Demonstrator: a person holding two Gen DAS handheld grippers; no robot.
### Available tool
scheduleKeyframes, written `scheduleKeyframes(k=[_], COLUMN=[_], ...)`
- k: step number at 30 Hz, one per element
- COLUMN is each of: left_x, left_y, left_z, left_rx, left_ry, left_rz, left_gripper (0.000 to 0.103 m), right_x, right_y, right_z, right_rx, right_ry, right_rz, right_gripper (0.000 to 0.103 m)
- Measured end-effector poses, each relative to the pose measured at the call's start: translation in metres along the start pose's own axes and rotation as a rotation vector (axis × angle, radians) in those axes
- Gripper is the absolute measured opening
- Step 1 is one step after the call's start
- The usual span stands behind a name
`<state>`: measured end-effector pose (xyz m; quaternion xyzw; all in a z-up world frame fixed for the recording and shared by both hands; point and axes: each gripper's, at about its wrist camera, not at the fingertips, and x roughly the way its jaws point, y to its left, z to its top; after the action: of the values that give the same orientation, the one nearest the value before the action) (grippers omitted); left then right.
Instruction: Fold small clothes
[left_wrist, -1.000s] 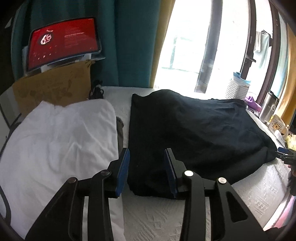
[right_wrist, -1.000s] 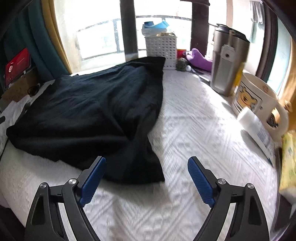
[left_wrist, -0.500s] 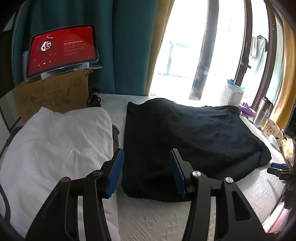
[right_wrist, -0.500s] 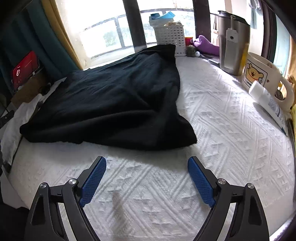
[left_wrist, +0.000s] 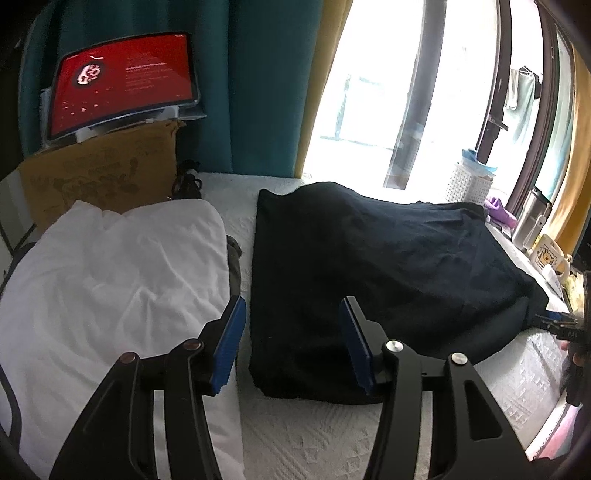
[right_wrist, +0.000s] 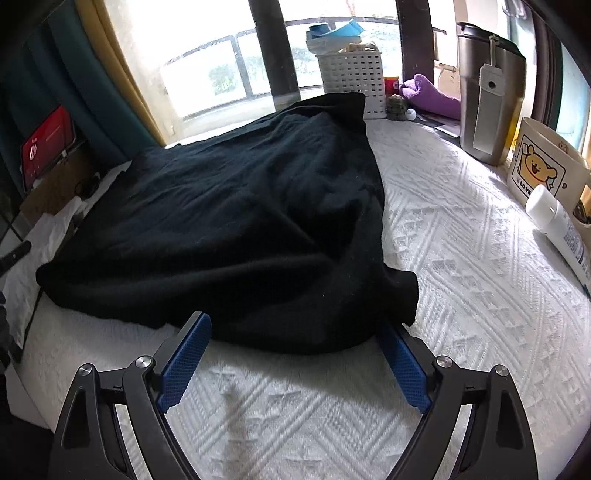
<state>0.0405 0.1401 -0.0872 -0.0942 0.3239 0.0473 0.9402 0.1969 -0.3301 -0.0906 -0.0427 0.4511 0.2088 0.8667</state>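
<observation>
A white textured bedspread (right_wrist: 461, 258) covers a bed by a bright window. The black garment (right_wrist: 240, 221), folded, lies across its middle, just beside a white pillow (left_wrist: 110, 277). The left hand-held gripper (left_wrist: 291, 343) hovers over the garment's near corner, jaws apart and empty. The right hand-held gripper (right_wrist: 295, 365) stands wide apart, straddling the garment's near edge, its pads not pressing the cloth.

Both wrist views face one black garment (left_wrist: 369, 266) from opposite ends.
</observation>
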Motion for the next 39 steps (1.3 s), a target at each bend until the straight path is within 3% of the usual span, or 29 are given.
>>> scheduleKeyframes(k=[10, 28, 39], left_x=[0.012, 0.032, 0.049], left_y=[-0.014, 0.002, 0.012], left_z=[0.005, 0.024, 0.038], left_rx=[0.063, 0.040, -0.034], left_ry=[0.020, 0.039, 0.040], left_rz=[-0.036, -0.009, -0.016], left_gripper=[0.053, 0.053, 0.053], right_x=[0.009, 0.054, 0.075], right_y=[-0.006, -0.006, -0.006], right_z=[0.017, 0.074, 0.102], right_rx=[0.103, 0.161, 0.174], right_ry=[-0.019, -0.026, -0.040], right_rz=[0.073, 0.121, 0.106], right_gripper=[0.092, 0.092, 0.092])
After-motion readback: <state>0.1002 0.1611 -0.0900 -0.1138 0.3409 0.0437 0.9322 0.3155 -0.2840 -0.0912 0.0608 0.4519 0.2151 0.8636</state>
